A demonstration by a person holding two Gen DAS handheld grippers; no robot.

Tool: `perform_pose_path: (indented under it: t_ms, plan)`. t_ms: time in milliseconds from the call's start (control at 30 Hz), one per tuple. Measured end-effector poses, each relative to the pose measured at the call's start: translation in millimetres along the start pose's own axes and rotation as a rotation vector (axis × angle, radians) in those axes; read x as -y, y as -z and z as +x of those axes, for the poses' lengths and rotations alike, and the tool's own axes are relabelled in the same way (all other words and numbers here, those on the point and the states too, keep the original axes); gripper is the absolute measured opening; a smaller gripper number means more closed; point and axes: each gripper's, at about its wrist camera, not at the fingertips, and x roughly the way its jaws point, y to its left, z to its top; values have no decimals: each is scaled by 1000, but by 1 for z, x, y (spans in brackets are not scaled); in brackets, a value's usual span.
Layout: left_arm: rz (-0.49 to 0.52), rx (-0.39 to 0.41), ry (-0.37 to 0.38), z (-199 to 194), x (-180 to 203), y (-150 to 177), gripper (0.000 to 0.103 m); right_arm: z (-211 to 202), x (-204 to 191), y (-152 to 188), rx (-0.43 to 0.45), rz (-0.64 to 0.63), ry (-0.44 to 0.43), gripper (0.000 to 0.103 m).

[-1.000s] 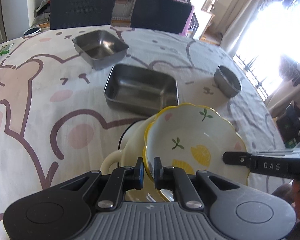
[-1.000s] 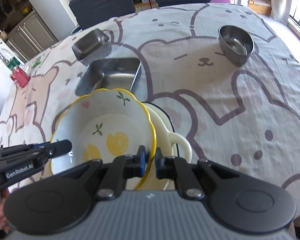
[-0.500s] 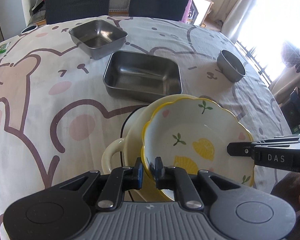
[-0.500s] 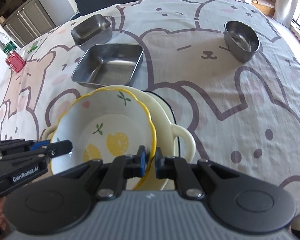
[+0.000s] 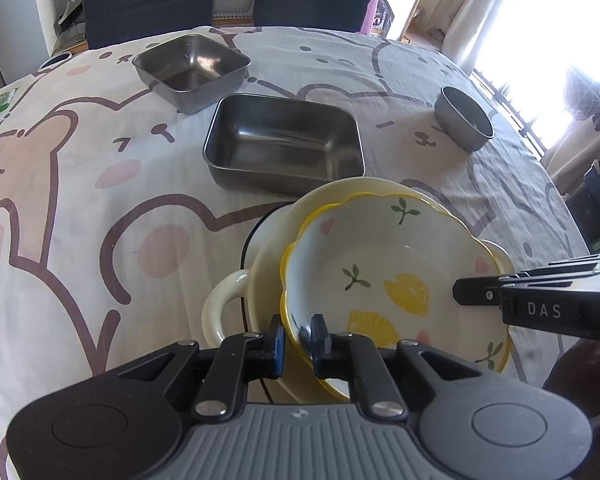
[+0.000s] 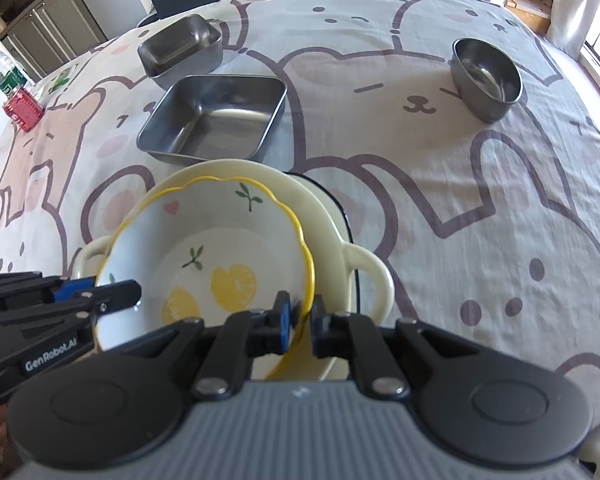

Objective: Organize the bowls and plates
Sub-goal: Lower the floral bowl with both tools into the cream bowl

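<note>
A white scalloped bowl (image 5: pixel 380 264) (image 6: pixel 204 248) with a yellow rim and lemon print sits tilted in a cream two-handled dish (image 5: pixel 268 248) (image 6: pixel 332 232) near the table's front. My left gripper (image 5: pixel 299 338) is shut on the bowl's near-left rim. My right gripper (image 6: pixel 300 316) is shut on the opposite rim. Each gripper also shows in the other's view: the right gripper (image 5: pixel 460 292) over the bowl's right side and the left gripper (image 6: pixel 132 292) over its left side.
Behind the dish lies a rectangular steel tray (image 5: pixel 284 140) (image 6: pixel 216 116), with a square steel bowl (image 5: pixel 190 64) (image 6: pixel 180 46) beyond it. A round steel bowl (image 5: pixel 466 120) (image 6: pixel 486 76) stands at the right. A red can (image 6: pixel 22 110) is far left. Dark chairs (image 5: pixel 148 0) line the far edge.
Both grippers have tipped slightly and kept their hold on the rim. The lemon bowl has settled a little lower and further into the cream dish.
</note>
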Motion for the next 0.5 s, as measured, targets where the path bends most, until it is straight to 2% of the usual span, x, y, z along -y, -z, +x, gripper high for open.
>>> perform_pose_path:
  t_ms: [500]
  plan:
    - [-17, -11, 15, 2, -2, -1, 15, 13, 1, -4, -43, -4, 10, 15]
